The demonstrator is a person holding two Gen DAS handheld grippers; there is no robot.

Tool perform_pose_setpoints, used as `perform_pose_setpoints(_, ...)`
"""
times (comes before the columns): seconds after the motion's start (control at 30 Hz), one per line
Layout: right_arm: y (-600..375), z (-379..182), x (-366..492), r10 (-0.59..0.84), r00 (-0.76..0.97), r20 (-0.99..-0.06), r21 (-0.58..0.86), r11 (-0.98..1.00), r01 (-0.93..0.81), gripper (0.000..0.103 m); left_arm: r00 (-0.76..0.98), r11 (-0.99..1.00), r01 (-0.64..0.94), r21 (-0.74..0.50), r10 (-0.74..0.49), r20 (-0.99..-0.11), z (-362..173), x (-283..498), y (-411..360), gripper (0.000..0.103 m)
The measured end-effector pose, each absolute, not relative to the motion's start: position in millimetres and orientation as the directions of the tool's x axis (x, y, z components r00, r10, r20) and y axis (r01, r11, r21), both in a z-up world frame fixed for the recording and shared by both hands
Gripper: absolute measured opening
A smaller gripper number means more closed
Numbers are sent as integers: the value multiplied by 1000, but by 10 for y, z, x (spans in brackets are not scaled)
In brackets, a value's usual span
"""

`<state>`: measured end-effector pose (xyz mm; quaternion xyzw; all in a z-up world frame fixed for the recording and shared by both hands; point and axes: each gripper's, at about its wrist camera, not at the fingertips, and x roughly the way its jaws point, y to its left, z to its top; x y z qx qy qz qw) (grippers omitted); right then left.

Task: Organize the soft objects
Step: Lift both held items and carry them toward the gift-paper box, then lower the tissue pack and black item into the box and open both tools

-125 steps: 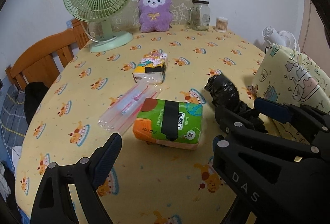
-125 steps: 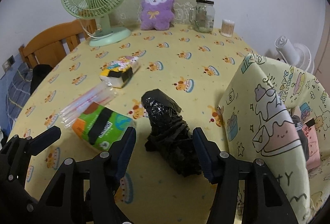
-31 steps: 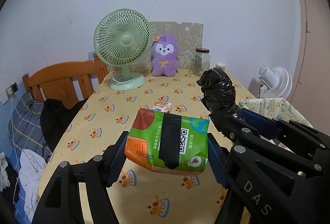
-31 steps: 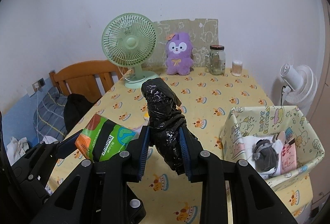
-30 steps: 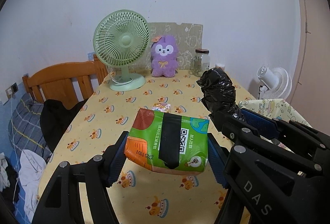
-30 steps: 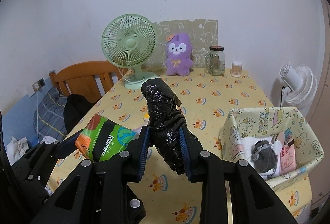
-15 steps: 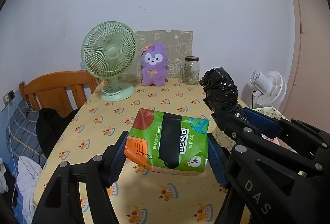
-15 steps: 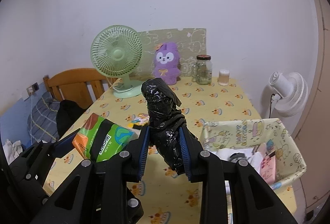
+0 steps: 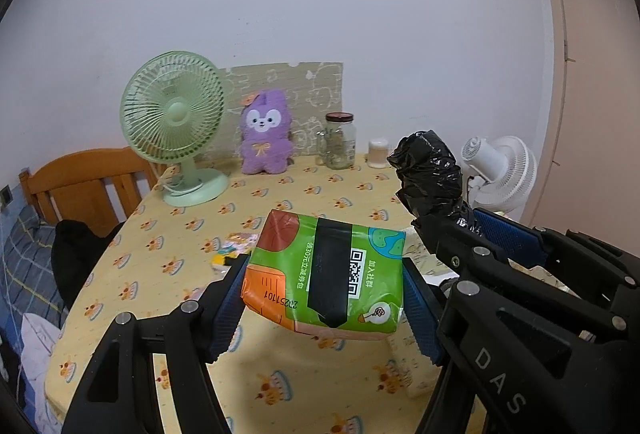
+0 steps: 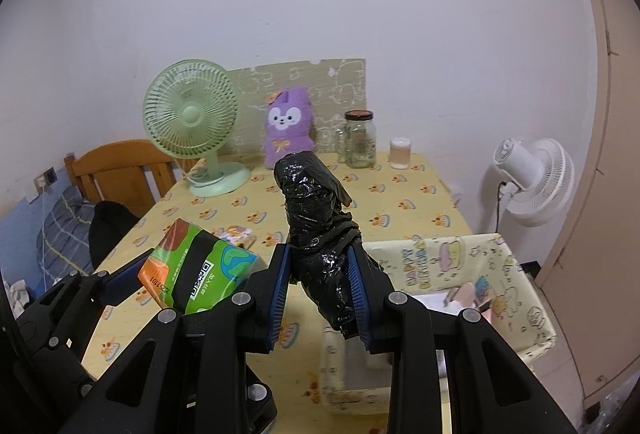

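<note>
We see a green-and-orange tissue pack (image 9: 326, 276) with a black strip, held level above the table, and a crumpled black plastic bag roll (image 10: 320, 234) held upright beside it.

Fan (image 10: 192, 122) far left on counter (image 10: 400, 194), plush (image 10: 286, 126) right of it, jar (image 10: 360, 144) further right; basket (image 10: 460, 266) near right.

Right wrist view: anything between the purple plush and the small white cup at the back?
Yes, a lidded glass jar stands between the purple plush and the small white cup; the left wrist view shows it too.
</note>
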<state>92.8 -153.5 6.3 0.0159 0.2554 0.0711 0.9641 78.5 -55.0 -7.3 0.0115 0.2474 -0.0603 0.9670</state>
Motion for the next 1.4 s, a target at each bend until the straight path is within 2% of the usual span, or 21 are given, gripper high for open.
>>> perform_pose_setpoints(0.63,-2062,95,991,79,873,-481,68,996,-52,32,862,978,207,14,-175,-475,-31,931,-1057,73)
perform_pose_setpoints(1.4,-2720,-181,1180,26,847,-532,108,993,38,32,807,948,314,44,-242,-539,-236,1189,-1717,74)
